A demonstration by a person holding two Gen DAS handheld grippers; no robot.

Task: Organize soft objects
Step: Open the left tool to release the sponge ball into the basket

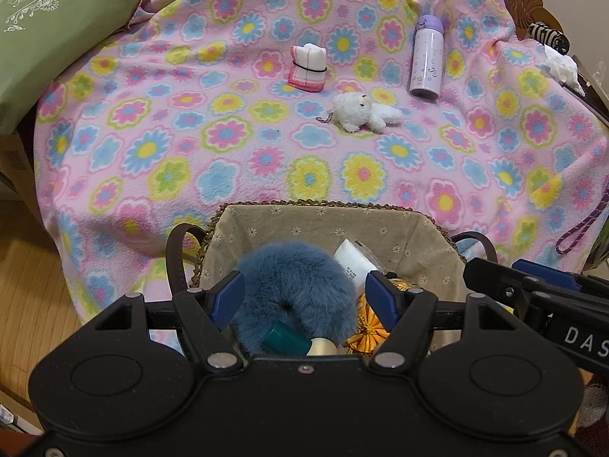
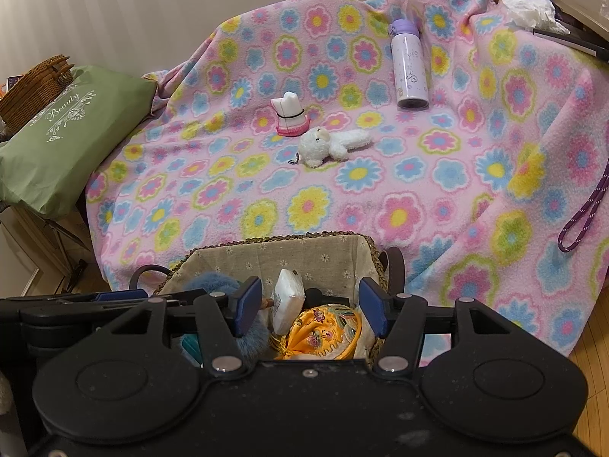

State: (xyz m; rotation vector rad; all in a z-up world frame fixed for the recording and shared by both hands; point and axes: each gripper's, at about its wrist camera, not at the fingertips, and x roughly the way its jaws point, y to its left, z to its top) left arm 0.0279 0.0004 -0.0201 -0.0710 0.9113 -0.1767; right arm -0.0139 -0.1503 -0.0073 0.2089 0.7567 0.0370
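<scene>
We see open blanket (image 1: 236, 175) between the near basket (image 1: 323, 205) and the far plush toy (image 1: 361, 110); the basket looks crowded.

Nubbly fleece blanket (image 1: 266, 144), fluffy blue fur ring (image 1: 293, 289) (long-piled), glossy lilac bottle (image 1: 426, 61), cloth-lined woven basket (image 1: 323, 213)

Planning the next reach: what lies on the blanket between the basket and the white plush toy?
Nothing: in both wrist views, only bare flowered blanket runs from the basket rim up to the white plush toy.

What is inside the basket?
The basket holds a fluffy blue ring, a white packet, an orange embroidered pouch and a teal bottle. Anything underneath is hidden.
</scene>
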